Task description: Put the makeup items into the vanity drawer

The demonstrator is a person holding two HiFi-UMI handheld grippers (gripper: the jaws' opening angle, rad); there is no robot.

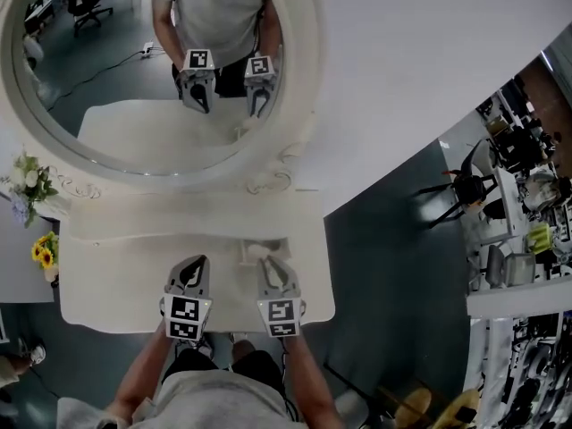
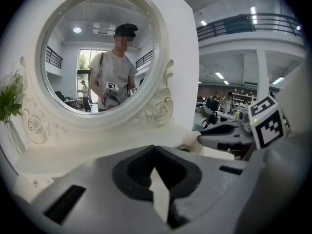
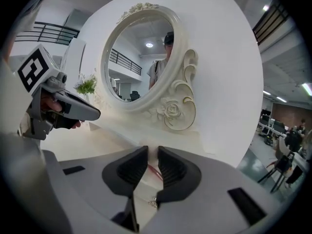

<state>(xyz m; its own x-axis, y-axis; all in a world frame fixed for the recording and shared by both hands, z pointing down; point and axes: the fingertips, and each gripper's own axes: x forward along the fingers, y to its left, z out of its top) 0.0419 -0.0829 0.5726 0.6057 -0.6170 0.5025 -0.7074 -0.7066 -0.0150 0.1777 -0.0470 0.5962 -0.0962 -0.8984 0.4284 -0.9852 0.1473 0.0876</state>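
My right gripper reaches toward the white vanity's raised back shelf, where a small drawer seems to stand pulled out. From the left gripper view, a small white round knob sits right at the tips of the right gripper, gripped between them. In the right gripper view the jaws stand narrowly apart. Through the gap I see a thin pink stick and a small metal trinket below. My left gripper hovers beside it over the tabletop, shut and holding nothing.
A big round ornate mirror rises behind the shelf and reflects both grippers. White flowers and yellow flowers stand at the table's left end. The tabletop ends just in front of me, and the floor drops away to the right.
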